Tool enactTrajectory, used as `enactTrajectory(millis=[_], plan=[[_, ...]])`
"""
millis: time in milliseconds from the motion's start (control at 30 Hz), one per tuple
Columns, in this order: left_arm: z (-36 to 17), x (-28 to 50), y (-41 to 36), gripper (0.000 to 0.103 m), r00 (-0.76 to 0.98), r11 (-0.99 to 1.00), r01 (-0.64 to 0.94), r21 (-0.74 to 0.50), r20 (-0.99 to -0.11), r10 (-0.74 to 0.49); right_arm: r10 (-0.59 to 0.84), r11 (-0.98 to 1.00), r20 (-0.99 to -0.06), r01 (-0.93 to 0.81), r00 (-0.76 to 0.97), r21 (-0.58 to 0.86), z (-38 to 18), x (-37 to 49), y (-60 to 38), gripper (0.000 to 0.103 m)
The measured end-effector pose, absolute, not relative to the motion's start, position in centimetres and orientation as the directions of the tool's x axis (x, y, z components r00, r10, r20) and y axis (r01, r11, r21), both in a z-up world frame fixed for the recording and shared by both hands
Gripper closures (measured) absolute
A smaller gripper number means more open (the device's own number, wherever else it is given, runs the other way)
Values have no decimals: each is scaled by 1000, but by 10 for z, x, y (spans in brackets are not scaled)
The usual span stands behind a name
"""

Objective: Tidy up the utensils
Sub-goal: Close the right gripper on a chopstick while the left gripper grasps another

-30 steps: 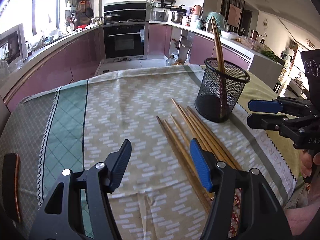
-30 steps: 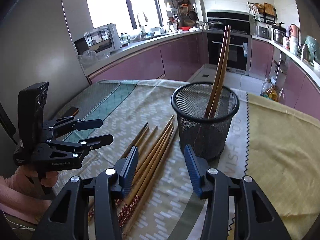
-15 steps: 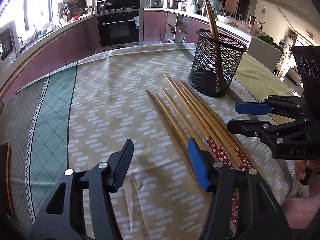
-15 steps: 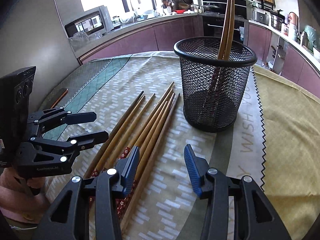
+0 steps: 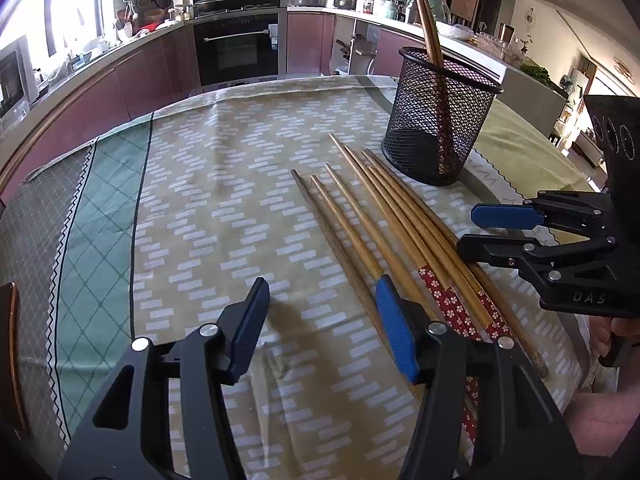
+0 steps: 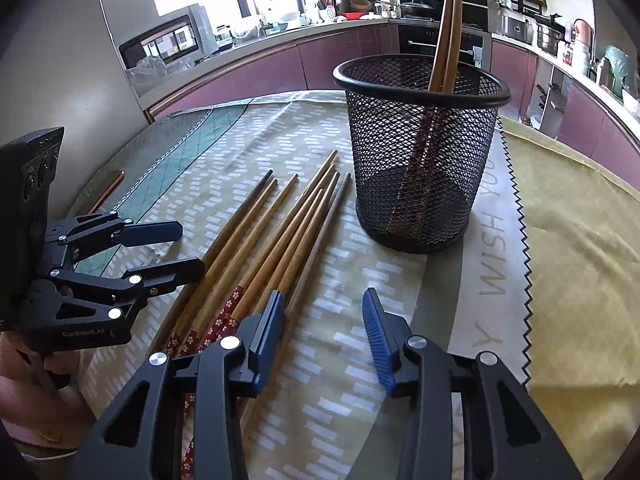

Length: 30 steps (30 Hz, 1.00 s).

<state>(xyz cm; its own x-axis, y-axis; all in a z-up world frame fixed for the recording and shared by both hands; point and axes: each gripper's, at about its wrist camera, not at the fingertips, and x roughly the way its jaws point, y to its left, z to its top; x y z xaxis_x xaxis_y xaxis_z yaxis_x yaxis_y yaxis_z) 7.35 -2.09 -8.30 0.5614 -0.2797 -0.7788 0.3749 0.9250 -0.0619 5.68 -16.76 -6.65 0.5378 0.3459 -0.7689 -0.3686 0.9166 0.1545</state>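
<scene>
Left claw (image 5: 322,316): hanging released over the surface, nothing between its fingers.
Right claw (image 6: 324,320): closing, still empty.
Loose chopsticks (image 6: 280,236): lying bunched on the tablecloth (image 5: 224,184), beside the mesh holder (image 6: 420,152).
Mesh holder: standing upright, holding two chopsticks (image 6: 448,32).

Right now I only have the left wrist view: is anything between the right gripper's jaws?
Observer: Nothing gripped. The right gripper has its jaws closing over mostly bare tablecloth; the nearest of the loose chopsticks runs right along its left finger.
Operator: And what's on the cloth past the holder?
Observer: Lettering reading WISH YOU runs along a pale strip beside the mesh holder.
</scene>
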Motion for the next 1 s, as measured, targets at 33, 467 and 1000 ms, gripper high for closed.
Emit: enactTrajectory(millis=[33, 467, 1000], plan=[[-83, 73, -21, 48, 560, 925, 376, -63, -780, -280, 342, 918, -770, -369, 539, 149, -66, 57, -167, 64], [-87, 82, -31, 65, 563, 922, 385, -27, -785, -258, 299, 921, -780, -380, 550, 85, -69, 68, -150, 79], [-83, 86, -17, 95, 566, 942, 315, -115, -774, -284, 390, 915, -738, -323, 550, 243, -64, 65, -174, 97]])
